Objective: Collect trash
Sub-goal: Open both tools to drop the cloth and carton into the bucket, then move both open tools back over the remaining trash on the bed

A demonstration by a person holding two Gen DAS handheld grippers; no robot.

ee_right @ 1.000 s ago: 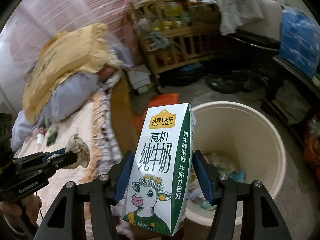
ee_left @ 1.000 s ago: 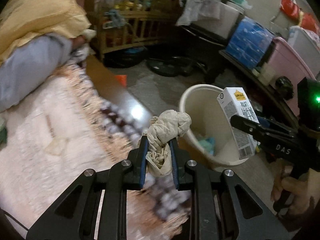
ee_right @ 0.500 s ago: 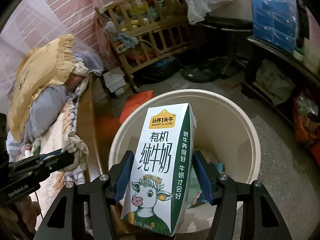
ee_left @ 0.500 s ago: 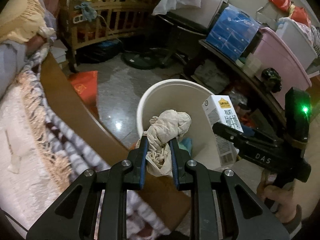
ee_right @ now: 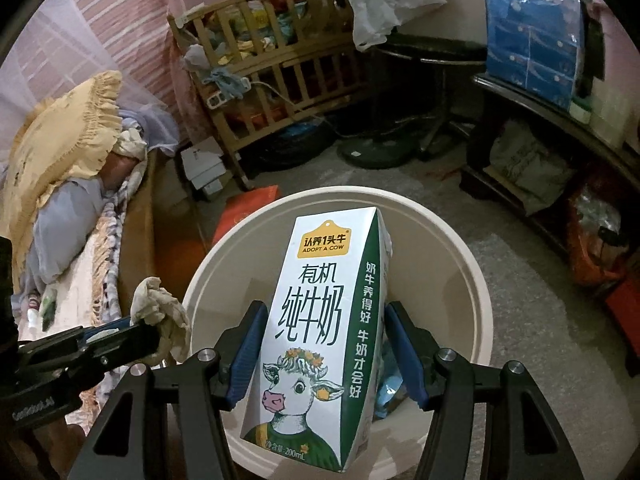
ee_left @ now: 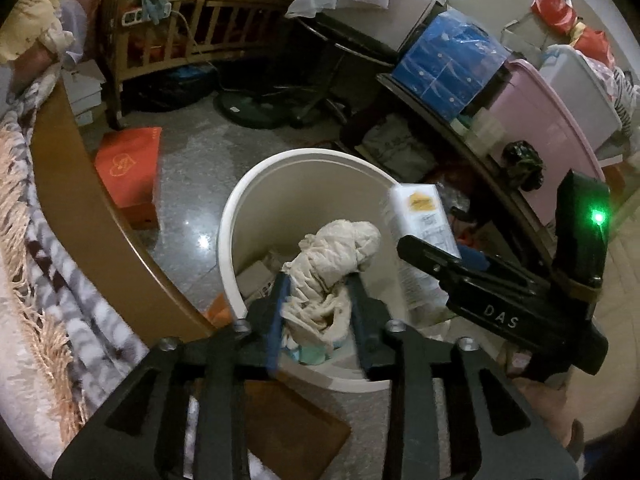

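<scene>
The left gripper (ee_left: 318, 312) has just been opening its fingers, the crumpled beige rag (ee_left: 332, 264) loose between them. The right gripper (ee_right: 324, 354) has also been opening, milk carton (ee_right: 320, 320) between its fingers. Both hang over the cream bin (ee_right: 476, 300).

Cluttered home bedroom (wooden crib (ee_right: 276, 56), bed (ee_right: 132, 216), pillow (ee_right: 68, 136))

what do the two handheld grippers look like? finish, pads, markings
Both are matte black with cut-out linkage arms, silver pivot screws and blue finger pads. The right gripper carries white "DAS" lettering and a green status light; the left gripper has small white lettering, illegible.
</scene>
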